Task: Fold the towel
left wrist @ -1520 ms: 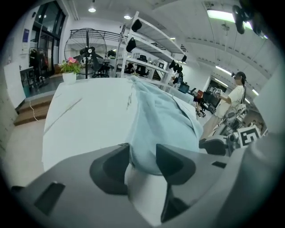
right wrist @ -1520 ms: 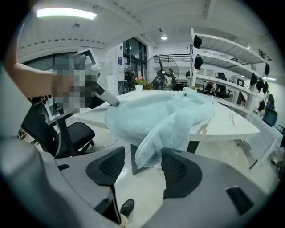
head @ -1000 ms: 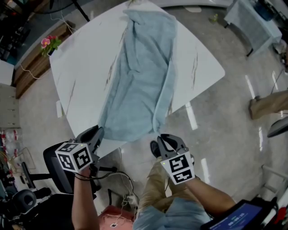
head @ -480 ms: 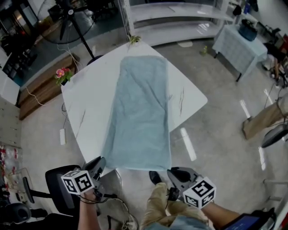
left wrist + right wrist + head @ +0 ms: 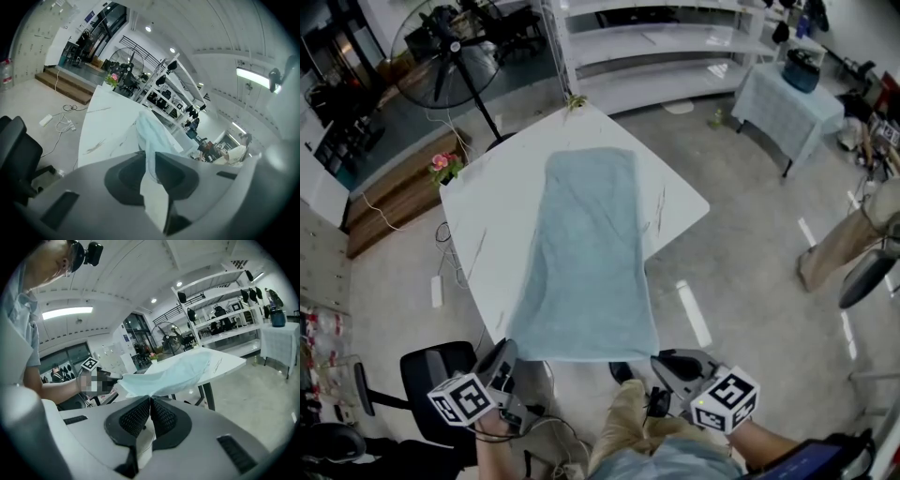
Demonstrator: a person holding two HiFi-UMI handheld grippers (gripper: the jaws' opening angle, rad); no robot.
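1. The towel (image 5: 586, 253) runs lengthwise down the middle of the table (image 5: 487, 216). Its far end lies flat toward the table's far corner, and its near end reaches past the table's near edge, strung between my two grippers.
2. The left gripper (image 5: 508, 354) pinches the near left corner. Only a narrow fold of cloth sits between its pads and a loose flap hangs through. I judge this the weaker hold, and a quick swing toward the far end could pull that corner free.
3. The right gripper (image 5: 663, 360) has its jaws pressed together on the thin near right corner. If that side holds and the left lets go, the near hem will drop slantwise over the table's near edge.
4. If I pull toward myself off the near edge instead of carrying forward, the far end could slide along the table and bunch. The whole towel might follow off the near edge.
5. If the two hands travel unevenly, the near hem will land crooked on the far end.
6. If I overshoot, the hem could brush the small plant (image 5: 575, 98) at the table's far corner.
7. The chair (image 5: 431, 370) stands below the table's near left side, close to my left hand, and a low swing could knock it.
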